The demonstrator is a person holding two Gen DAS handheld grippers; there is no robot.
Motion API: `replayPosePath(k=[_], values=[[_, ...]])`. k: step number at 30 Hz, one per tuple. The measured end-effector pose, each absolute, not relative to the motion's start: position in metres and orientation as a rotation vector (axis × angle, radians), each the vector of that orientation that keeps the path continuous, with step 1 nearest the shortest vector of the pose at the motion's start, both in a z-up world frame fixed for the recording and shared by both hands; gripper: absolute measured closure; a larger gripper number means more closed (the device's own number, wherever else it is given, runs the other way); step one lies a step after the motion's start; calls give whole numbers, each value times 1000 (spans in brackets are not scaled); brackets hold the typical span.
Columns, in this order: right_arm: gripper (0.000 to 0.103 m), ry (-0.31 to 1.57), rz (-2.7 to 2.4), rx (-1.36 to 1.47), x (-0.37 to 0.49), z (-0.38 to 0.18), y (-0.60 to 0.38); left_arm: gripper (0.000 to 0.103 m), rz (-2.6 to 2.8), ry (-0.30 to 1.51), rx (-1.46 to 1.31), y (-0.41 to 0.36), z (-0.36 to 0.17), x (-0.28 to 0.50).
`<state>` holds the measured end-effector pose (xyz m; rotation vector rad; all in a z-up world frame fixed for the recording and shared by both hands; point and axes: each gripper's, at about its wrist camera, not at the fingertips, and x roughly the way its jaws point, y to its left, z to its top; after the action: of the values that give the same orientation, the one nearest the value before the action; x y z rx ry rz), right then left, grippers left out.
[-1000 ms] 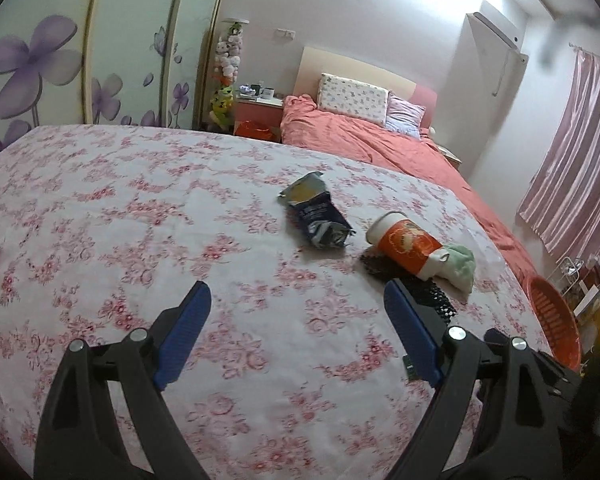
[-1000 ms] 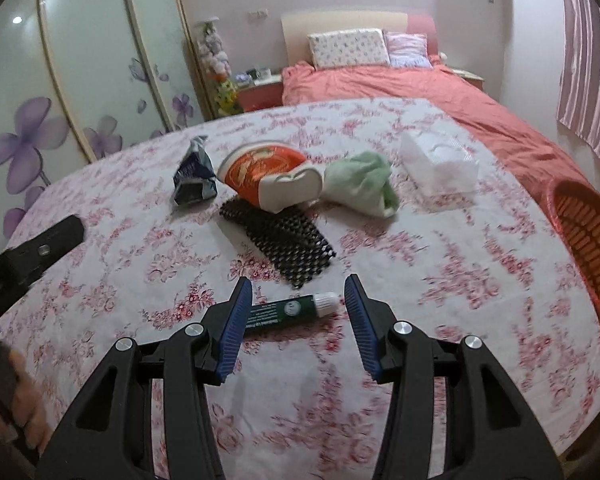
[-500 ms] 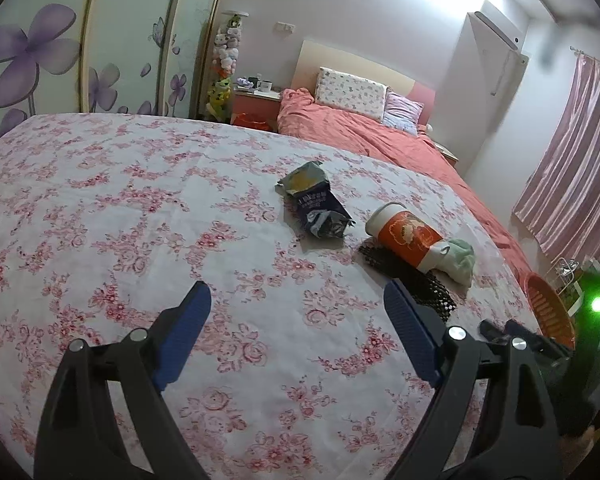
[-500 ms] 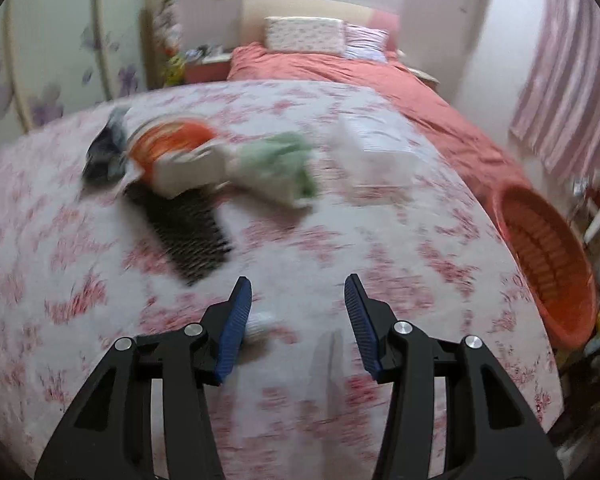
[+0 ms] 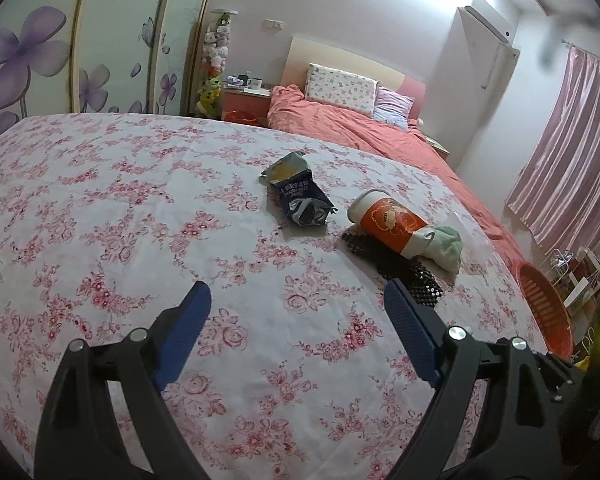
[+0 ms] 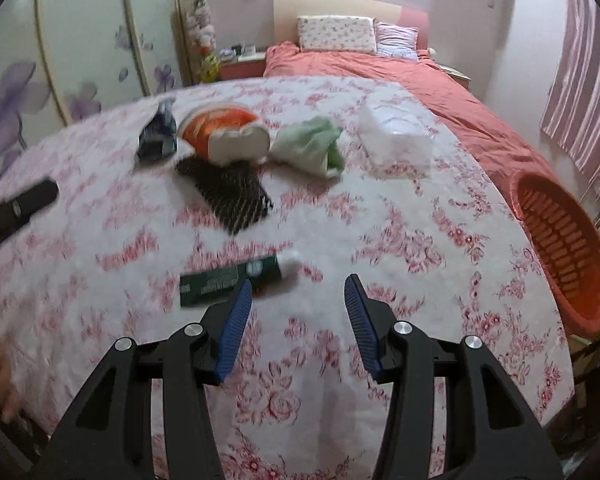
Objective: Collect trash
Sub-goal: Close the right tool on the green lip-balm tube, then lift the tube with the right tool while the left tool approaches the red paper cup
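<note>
Both my grippers are wide and empty: left gripper hovers over bare cloth, right gripper just beside the green tube, which lies on the table. Nothing looks collected yet, though I cannot see inside the basket at the table's right edge. Still on the cloth: wrapper, cup, black mesh, green rag, tissue pack. Judgement: task near its start.

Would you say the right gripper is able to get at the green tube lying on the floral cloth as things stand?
Probably yes. The right gripper is open just above the cloth, and the green tube lies unobstructed just ahead, slightly to the left of its fingers, so a small leftward shift seems needed.
</note>
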<state>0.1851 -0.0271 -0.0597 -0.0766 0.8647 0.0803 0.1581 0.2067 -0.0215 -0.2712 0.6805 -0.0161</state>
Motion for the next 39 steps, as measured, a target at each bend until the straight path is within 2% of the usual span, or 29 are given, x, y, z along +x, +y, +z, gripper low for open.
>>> replayPosePath(k=[10,17,22,25,29,39], values=[[54,891,9,19,239,-64,-38,16,-14,688,-289,209,-22,159],[55,838,127,108,215,-50,-38,16,-23,689,-292,206,-22,161],[55,863,146,80,216,-59,-14,16,-27,686,-289,203,-21,159],[59,873,128,26,214,-65,-10,16,-24,682,-284,203,-20,157],[74,875,89,55,216,-67,-30,16,-19,682,-300,207,-21,158],[75,873,106,119,226,-68,-38,16,-35,688,-278,195,-21,161]])
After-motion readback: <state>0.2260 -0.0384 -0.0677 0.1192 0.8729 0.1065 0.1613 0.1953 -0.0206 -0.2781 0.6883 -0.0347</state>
